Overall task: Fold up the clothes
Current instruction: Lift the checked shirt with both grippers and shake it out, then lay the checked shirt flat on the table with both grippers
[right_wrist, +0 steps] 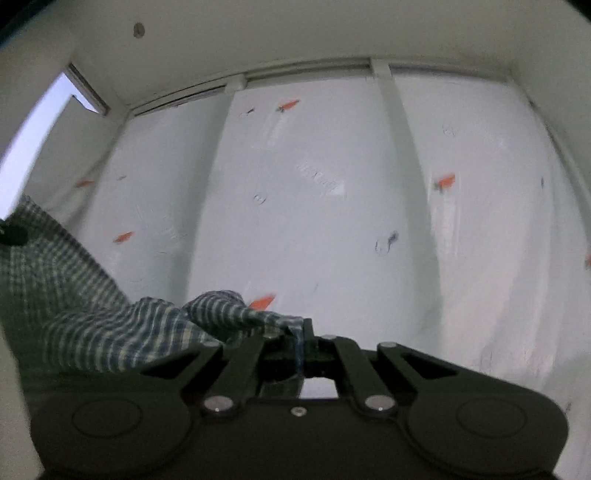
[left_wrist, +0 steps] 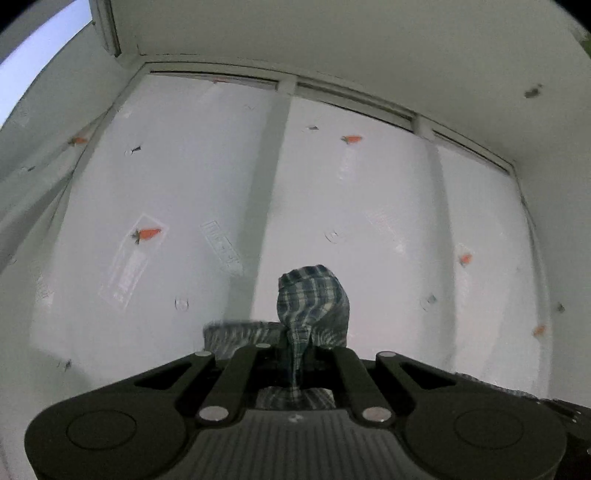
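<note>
A blue and white plaid garment [left_wrist: 314, 299] is pinched in my left gripper [left_wrist: 297, 354], which is shut on a bunched fold that sticks up past the fingers. In the right wrist view the same plaid garment [right_wrist: 110, 317] stretches off to the left, and my right gripper [right_wrist: 301, 343] is shut on its edge. Both grippers are raised and point up toward the curtain and ceiling. A dark part of the other gripper [right_wrist: 13, 234] shows at the far left against the cloth. The rest of the garment hangs out of sight below.
A white curtain [left_wrist: 207, 192] with small orange carrot prints fills the background in both views. Above it runs a curtain rail [left_wrist: 351, 96] under a white ceiling [right_wrist: 295, 29]. A bright window opening [left_wrist: 33, 62] sits at the upper left.
</note>
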`<state>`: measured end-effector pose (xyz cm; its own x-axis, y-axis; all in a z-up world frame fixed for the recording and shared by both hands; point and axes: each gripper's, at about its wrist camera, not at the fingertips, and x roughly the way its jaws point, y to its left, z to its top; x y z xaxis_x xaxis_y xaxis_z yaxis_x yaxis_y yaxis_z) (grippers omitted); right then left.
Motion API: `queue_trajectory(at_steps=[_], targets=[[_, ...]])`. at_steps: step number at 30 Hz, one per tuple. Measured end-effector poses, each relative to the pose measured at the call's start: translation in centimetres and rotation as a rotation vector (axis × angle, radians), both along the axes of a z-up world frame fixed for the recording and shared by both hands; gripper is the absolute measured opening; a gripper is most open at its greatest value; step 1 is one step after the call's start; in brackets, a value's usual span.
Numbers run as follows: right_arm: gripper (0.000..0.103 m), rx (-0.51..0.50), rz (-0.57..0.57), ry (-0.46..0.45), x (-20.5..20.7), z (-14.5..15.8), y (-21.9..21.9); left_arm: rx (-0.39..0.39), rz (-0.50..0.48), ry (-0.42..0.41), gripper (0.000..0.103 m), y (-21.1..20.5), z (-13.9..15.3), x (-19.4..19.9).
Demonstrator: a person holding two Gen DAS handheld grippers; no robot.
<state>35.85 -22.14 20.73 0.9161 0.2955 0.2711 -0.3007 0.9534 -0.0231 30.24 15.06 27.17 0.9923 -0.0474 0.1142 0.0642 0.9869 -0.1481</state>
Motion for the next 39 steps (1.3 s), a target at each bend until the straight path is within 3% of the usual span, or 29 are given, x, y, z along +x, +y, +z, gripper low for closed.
queue_trajectory(at_steps=[4,12,15,18,21,22,23,24,27,32,35,39], targets=[[0.001,0.009,0.066,0.254,-4.3,-9.1,-3.1,-0.028,0.040,0.290,0.004,-2.0,-10.2,-2.7],[0.001,-0.104,-0.028,0.924,-9.6,-32.5,-5.0,-0.083,0.121,0.871,0.004,-6.0,-30.7,-8.1],[0.001,-0.110,-0.036,1.093,-11.4,-37.8,-6.0,-0.104,0.150,1.068,0.005,-7.3,-37.4,-9.9],[0.001,-0.112,-0.025,1.174,-12.7,-39.5,-5.8,-0.123,0.174,1.173,0.005,-7.9,-40.2,-11.2],[0.011,-0.120,-0.031,1.203,-12.6,-38.4,-5.6,-0.120,0.170,1.198,0.013,-8.6,-39.5,-11.9],[0.017,-0.123,-0.035,1.197,-12.4,-37.7,-5.7,-0.128,0.167,1.186,0.017,-8.5,-38.5,-11.8],[0.031,-0.125,-0.040,1.183,-12.1,-36.9,-5.9,-0.139,0.168,1.170,0.020,-8.2,-37.4,-11.7],[0.039,-0.128,-0.041,1.163,-11.9,-36.0,-6.0,-0.150,0.169,1.147,0.029,-7.8,-36.4,-11.7],[0.049,-0.134,-0.035,1.098,-11.2,-33.9,-6.1,-0.162,0.192,1.048,0.049,-6.3,-33.4,-12.0],[0.055,-0.136,0.003,1.014,-10.0,-31.6,-5.6,-0.132,0.249,0.949,0.060,-4.8,-31.1,-9.8],[0.057,-0.113,0.008,1.009,-9.4,-31.3,-5.2,-0.117,0.241,0.978,0.061,-5.0,-32.0,-8.2],[0.057,-0.089,-0.025,1.033,-9.3,-32.2,-5.3,-0.028,0.212,1.055,0.061,-6.9,-35.2,-6.0]])
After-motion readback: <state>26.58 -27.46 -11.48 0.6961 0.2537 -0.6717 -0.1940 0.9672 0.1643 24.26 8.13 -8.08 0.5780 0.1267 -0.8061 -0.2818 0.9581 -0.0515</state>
